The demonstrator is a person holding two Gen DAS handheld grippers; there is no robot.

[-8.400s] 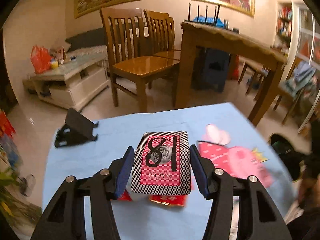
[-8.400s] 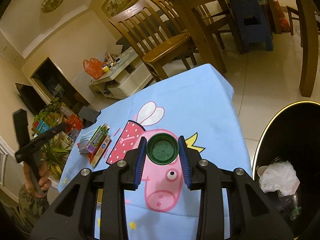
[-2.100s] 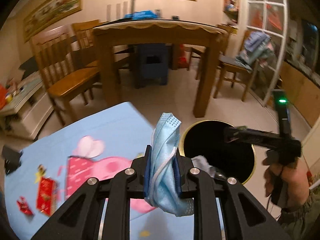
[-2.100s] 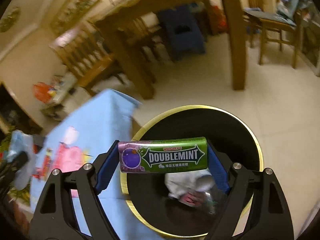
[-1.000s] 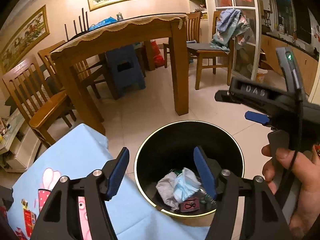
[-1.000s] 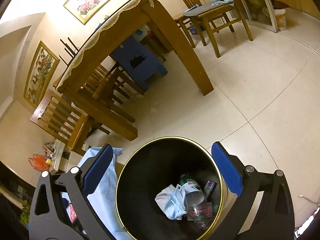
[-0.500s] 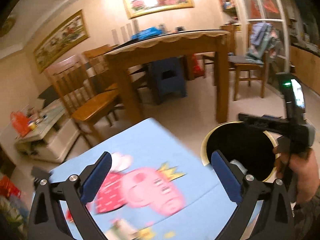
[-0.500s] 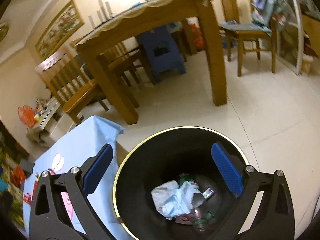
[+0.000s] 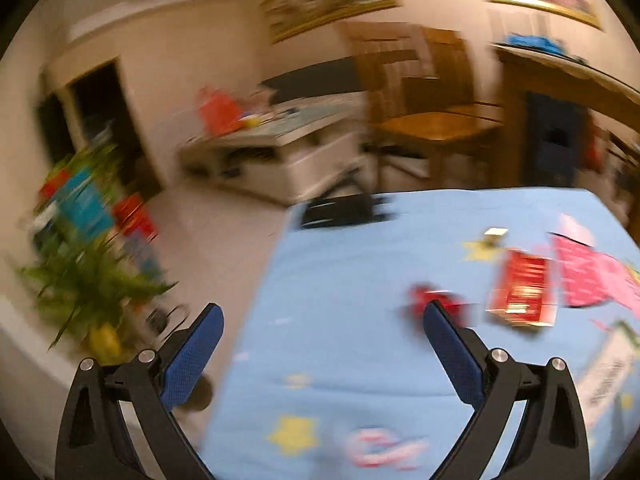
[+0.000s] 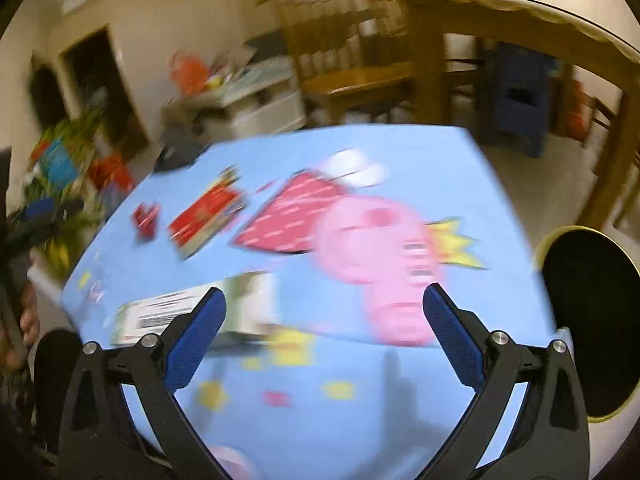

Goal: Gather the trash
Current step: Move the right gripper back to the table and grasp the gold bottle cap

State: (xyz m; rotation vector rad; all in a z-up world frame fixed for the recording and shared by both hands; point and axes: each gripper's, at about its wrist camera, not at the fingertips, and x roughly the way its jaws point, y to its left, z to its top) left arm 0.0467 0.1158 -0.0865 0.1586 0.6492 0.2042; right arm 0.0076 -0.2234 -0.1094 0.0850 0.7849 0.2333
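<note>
Both views are motion-blurred. The left gripper (image 9: pixel 323 314) has its fingers (image 9: pixel 192 354) spread wide with nothing between them, above the near left edge of the desk (image 9: pixel 344 264), which carries a blue cartoon-print cloth. On the cloth lie a red flat packet (image 9: pixel 522 294), a small red crumpled piece (image 9: pixel 434 300) just beside it, and a white printed box (image 10: pixel 188 314) near the front edge. The right gripper (image 10: pixel 324 300) likewise holds its fingers (image 10: pixel 196 336) apart and empty, over the cloth's pink figure. The black, gold-rimmed trash bin (image 10: pixel 588 312) stands on the floor to the right of the desk. A black stand (image 9: pixel 340 210) sits at the far left corner.
</note>
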